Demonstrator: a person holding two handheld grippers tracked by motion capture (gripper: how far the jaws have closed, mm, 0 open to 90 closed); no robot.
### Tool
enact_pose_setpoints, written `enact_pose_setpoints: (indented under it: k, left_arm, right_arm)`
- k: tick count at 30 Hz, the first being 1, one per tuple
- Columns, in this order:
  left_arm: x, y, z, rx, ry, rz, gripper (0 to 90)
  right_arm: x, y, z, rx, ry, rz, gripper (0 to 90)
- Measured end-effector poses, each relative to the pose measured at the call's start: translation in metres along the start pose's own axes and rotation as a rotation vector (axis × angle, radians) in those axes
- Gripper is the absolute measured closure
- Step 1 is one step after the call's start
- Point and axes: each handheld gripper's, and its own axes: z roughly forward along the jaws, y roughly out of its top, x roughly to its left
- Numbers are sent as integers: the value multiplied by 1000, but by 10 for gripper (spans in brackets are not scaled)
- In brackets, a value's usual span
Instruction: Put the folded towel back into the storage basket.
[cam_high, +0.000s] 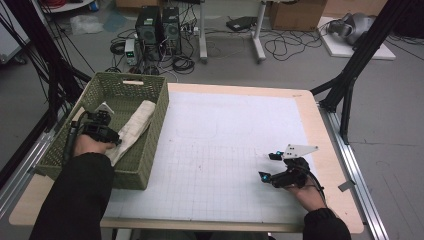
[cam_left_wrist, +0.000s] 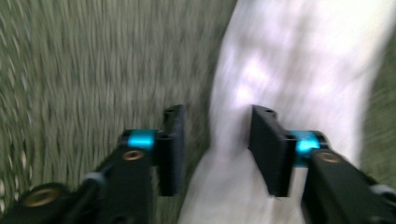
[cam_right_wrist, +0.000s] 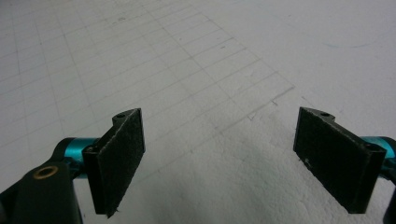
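A green woven basket stands on the left side of the table. Inside it lies a rolled white towel. My left gripper is down in the basket at the towel's near end. In the left gripper view the picture is blurred; the left gripper is open, its jaws apart over the edge of the white towel, with the basket weave to the left. My right gripper rests low over the white gridded mat at the right front. It is open with nothing between its pads.
The gridded white mat covers most of the wooden tabletop. Beyond the table, computer towers, cables and boxes sit on the floor. Black frame struts stand at the right, a metal rail at the left.
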Motion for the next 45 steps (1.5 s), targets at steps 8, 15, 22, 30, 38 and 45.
enact_pose_setpoints:
  k: [8, 15, 22, 30, 38, 45]
  left_arm:
    - [5, -5, -7, -5, 4, -158, 864]
    - [-1, -5, -8, 44, -79, -184, 856]
    - [0, 1, -8, -179, -192, -143, 509]
    - [-3, 2, 9, -129, -144, -105, 632]
    - [4, 1, -2, -139, -112, -241, 866]
    - [4, -1, 0, -147, -168, -256, 756]
  right_arm:
    - [0, 0, 0, -1, 3, 1, 157]
    - [0, 0, 1, 3, 6, -1, 157]
    - [1, 0, 5, 14, 12, -6, 158]
    - [1, 0, 10, 33, 23, -14, 158]
    - [3, 0, 6, 23, 24, -16, 158]
    - [2, 0, 5, 14, 23, -17, 158]
